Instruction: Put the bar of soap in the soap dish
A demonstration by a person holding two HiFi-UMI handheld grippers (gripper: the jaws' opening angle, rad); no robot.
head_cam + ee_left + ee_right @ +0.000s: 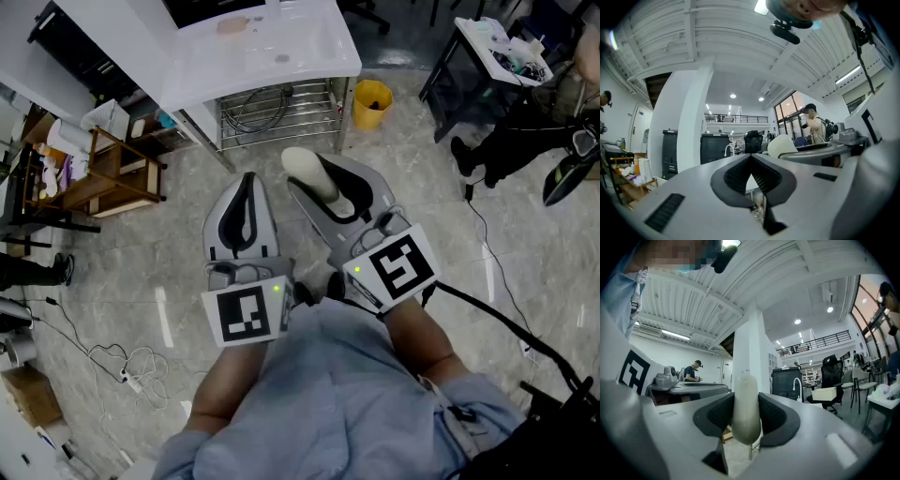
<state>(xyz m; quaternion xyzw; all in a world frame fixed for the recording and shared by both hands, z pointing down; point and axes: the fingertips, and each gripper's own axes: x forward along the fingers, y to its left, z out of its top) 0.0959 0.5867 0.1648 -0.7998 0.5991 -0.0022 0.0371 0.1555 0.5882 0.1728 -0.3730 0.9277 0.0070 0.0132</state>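
Right gripper (746, 398): jaws set wide and clamped on the bar of soap (746, 401), both ribbed pads pressing its flat sides. The bar stands on edge and its rounded end projects past the jaw tips. Left gripper (751, 161): jaws closed on each other at the tips, nothing between them. Head view: both grippers are held level and side by side, close in front of the person's torso, elbows tucked in. The left gripper (247, 180) points straight ahead. The right gripper (323, 187) is angled slightly towards it. The soap (305, 167) is off-white, held in the air above the floor, well short of the white sink unit (309, 52) ahead. A small pinkish item (232, 25) lies on the unit's top; cannot tell what it is.
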